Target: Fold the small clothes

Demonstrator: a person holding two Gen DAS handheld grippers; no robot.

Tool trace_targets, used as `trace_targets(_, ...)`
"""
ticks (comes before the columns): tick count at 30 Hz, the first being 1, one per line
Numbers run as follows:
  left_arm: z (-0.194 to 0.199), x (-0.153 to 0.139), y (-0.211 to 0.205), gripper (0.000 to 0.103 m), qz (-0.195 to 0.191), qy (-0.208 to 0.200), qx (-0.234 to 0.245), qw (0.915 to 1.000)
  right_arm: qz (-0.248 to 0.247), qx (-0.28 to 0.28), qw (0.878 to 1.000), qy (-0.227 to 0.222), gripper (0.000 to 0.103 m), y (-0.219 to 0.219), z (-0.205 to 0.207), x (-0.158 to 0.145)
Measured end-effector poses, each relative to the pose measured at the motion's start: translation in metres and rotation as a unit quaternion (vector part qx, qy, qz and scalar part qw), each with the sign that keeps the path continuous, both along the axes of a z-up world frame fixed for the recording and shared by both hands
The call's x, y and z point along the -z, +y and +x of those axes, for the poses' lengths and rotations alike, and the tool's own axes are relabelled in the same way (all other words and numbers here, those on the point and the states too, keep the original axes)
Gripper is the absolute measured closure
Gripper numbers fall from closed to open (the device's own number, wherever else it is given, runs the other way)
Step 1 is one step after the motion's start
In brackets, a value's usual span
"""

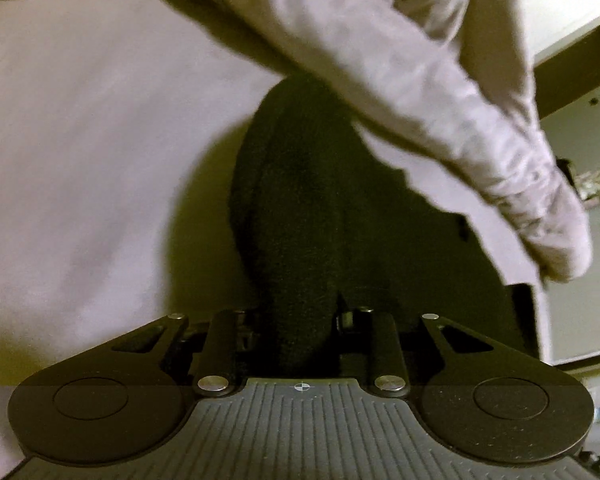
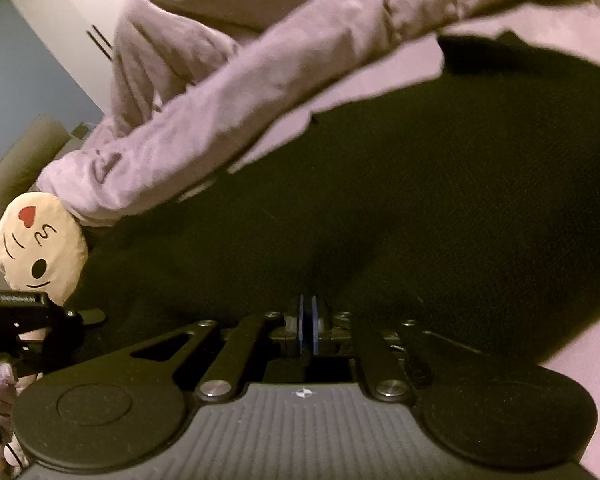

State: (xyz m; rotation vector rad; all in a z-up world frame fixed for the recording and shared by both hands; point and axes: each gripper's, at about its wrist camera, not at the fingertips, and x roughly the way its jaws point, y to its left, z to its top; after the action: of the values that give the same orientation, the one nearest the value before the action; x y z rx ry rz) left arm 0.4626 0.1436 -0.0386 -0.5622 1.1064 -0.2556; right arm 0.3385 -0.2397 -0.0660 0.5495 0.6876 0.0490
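Observation:
A black fuzzy garment (image 1: 296, 200) lies on a pale pink bedsheet (image 1: 80, 140). In the left wrist view my left gripper (image 1: 300, 328) is shut on a bunched fold of it, which fills the gap between the fingers. In the right wrist view the same black garment (image 2: 400, 200) spreads wide across the sheet, and my right gripper (image 2: 307, 320) has its blue pads pressed together at the garment's near edge, pinching the cloth. The left gripper also shows at the far left of the right wrist view (image 2: 40, 320).
The person's arm in a pale lilac sleeve (image 1: 440, 80) crosses above the garment in both views (image 2: 260, 60). A round emoji cushion (image 2: 40, 248) lies at the left. White wardrobe doors (image 2: 60, 12) and a wall stand behind.

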Motion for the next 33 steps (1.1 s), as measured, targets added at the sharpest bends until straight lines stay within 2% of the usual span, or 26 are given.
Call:
trace_targets(3,-0.002,-0.012,-0.01,0.075,-0.012,-0.017,0.011,0.9997,-0.009,-0.004,1.0,-0.004,0.098,0.007,0.004,0.0)
trace_targets(5,-0.004,-0.015,-0.012,0.075,-0.02,-0.021,0.014,0.9995,-0.002,0.0,1.0,0.013,0.098,0.009,0.01,0.01)
trace_targets(7,-0.003,-0.016,-0.016,0.075,-0.023,-0.021,0.017,0.9994,-0.028,-0.012,0.999,0.035,0.103,0.015,0.017,0.03)
trace_targets(9,-0.007,-0.02,-0.019,0.075,-0.024,-0.022,0.021,0.9993,-0.042,-0.025,0.999,0.016,0.103,0.016,0.015,0.038)
trace_targets(15,-0.021,-0.056,-0.062,0.077,-0.01,-0.071,0.077,0.9944,0.008,-0.019,0.999,0.034,0.103,-0.005,0.013,0.023)
trace_targets(19,-0.034,-0.069,-0.117,0.077,0.019,-0.106,0.139,0.9844,0.009,-0.003,1.0,0.022,0.098,-0.015,-0.004,0.014)
trace_targets(22,-0.047,-0.059,-0.162,0.079,0.04,-0.114,0.179,0.9763,0.013,0.012,1.0,0.013,0.096,-0.025,-0.017,0.009)
trace_targets(26,-0.065,-0.027,-0.211,0.078,0.079,-0.113,0.219,0.966,0.019,0.033,0.999,0.011,0.095,-0.046,-0.027,0.005)
trace_targets(28,-0.072,-0.009,-0.227,0.069,0.109,-0.114,0.23,0.9602,0.02,0.033,0.999,0.012,0.093,-0.055,-0.028,0.004)
trace_targets(29,-0.075,-0.005,-0.23,0.069,0.118,-0.116,0.233,0.9584,0.021,0.033,0.999,0.014,0.091,-0.059,-0.029,0.004)
trace_targets(30,-0.078,-0.004,-0.232,0.064,0.123,-0.118,0.233,0.9573,0.022,0.034,0.999,0.014,0.088,-0.063,-0.03,0.004)
trace_targets(33,-0.088,-0.016,-0.224,0.037,0.103,-0.12,0.232,0.9597,0.037,0.028,0.999,0.011,0.076,-0.071,-0.027,0.001)
